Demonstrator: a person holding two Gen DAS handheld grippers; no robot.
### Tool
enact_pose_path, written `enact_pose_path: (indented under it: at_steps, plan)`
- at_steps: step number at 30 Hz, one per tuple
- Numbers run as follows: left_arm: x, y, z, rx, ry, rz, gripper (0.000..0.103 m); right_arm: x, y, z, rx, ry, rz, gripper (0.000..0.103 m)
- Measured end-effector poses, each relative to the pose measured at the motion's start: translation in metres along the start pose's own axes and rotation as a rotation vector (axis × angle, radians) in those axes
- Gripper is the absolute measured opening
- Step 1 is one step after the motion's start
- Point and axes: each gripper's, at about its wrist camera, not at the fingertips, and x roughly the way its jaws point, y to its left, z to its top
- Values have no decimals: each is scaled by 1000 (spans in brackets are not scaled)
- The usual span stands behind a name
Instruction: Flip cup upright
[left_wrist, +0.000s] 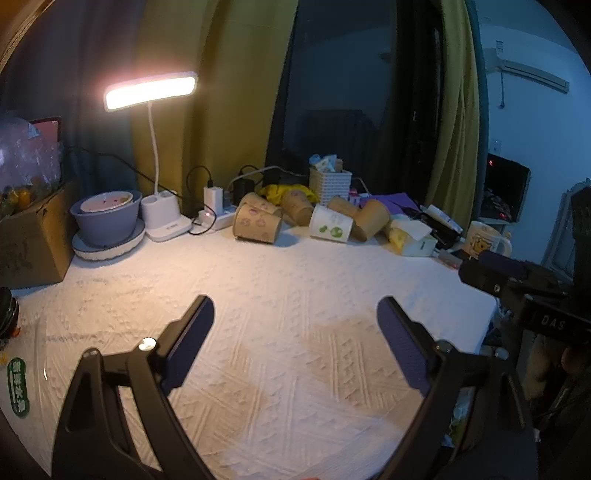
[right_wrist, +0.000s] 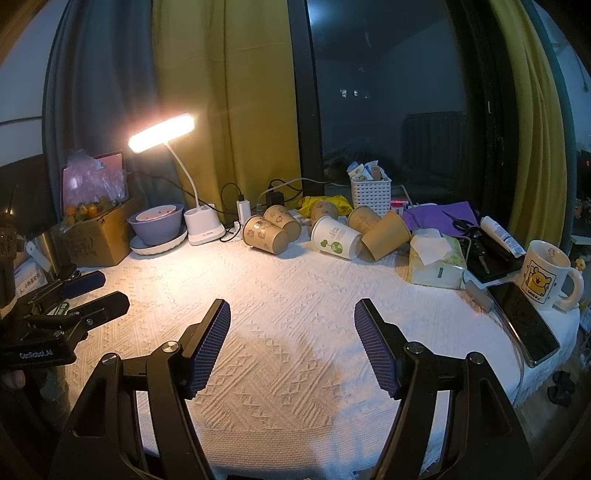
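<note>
Both the left gripper (left_wrist: 295, 314) and right gripper (right_wrist: 291, 317) hang spread wide and empty over the bare front of the table (right_wrist: 295, 280), likely poised to choose among the toppled paper cups (right_wrist: 334, 236) lying just right of the desk lamp (right_wrist: 201, 225).

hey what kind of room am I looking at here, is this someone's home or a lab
Most likely a home, perhaps a bedroom or living room at night. A cloth-covered table stands by a dark window with yellow curtains, lit by a desk lamp, with everyday clutter: tipped paper cups, a cartoon mug, a tissue pack.
</note>
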Motion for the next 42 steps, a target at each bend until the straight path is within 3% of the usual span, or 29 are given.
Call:
enact_pose_path:
  at_steps: [17, 22, 33, 42]
  plan:
    - [-1, -5, 2, 2, -28, -14, 91, 0, -1, 1, 0, 0, 0, 73]
    - [0, -5, 2, 9, 6, -10, 91, -1, -1, 1, -2, -1, 1, 73]
    - [0, -4, 1, -3, -6, -15, 91, 0, -2, 1, 0, 0, 2, 73]
    - [30, 0, 8, -28, 87, -8, 91, 15, -13, 5, 12, 35, -7, 73]
